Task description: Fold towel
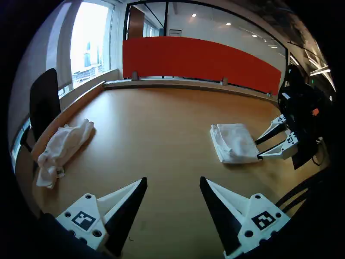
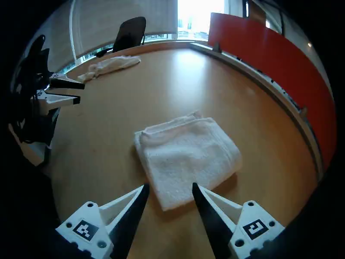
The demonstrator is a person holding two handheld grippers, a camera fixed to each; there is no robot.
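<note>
A white terry towel, folded into a neat rectangle (image 2: 187, 155), lies flat near the middle of a light brown wooden table (image 2: 172, 82). The right gripper (image 2: 169, 187) is at the towel's near edge with its jaws moderately apart, holding nothing. The left gripper (image 1: 172, 180) hangs over bare tabletop well away from that towel, jaws spread wide and empty, with a second, crumpled white towel (image 1: 64, 146) lying by the table's edge near a black office chair (image 1: 43, 101).
</note>
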